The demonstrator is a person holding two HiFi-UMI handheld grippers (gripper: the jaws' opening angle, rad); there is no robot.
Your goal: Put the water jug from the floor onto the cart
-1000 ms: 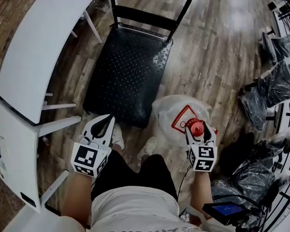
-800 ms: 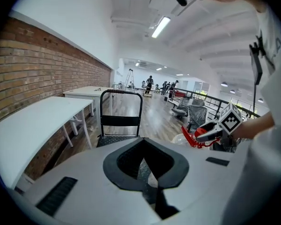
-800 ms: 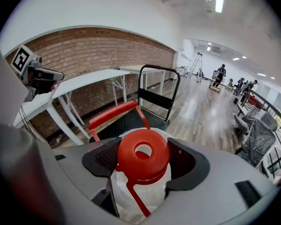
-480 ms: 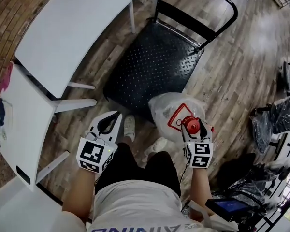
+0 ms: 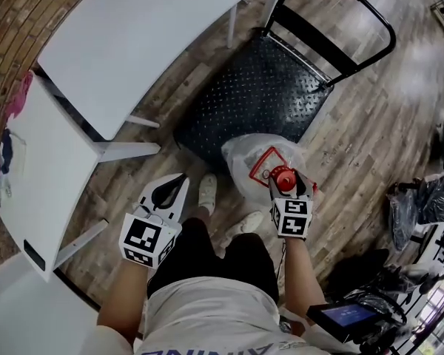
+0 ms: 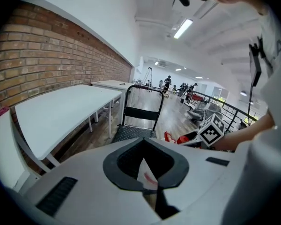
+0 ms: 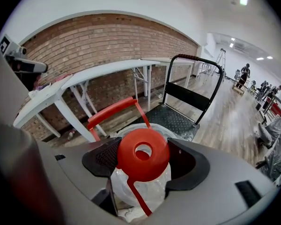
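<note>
Wooden floor (image 5: 370, 124) beneath: water jug (image 5: 253, 163) upright, long axis vertical, cap (image 5: 283, 177) uppermost.

clear water jug (image 5: 246, 160), red cap (image 5: 283, 177); black studded cart (image 5: 259, 95); white table (image 5: 148, 43); brown wood floor (image 5: 370, 124)

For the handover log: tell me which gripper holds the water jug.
The right gripper, its jaws clamped at the red cap of the water jug; the left gripper is shut on nothing.
</note>
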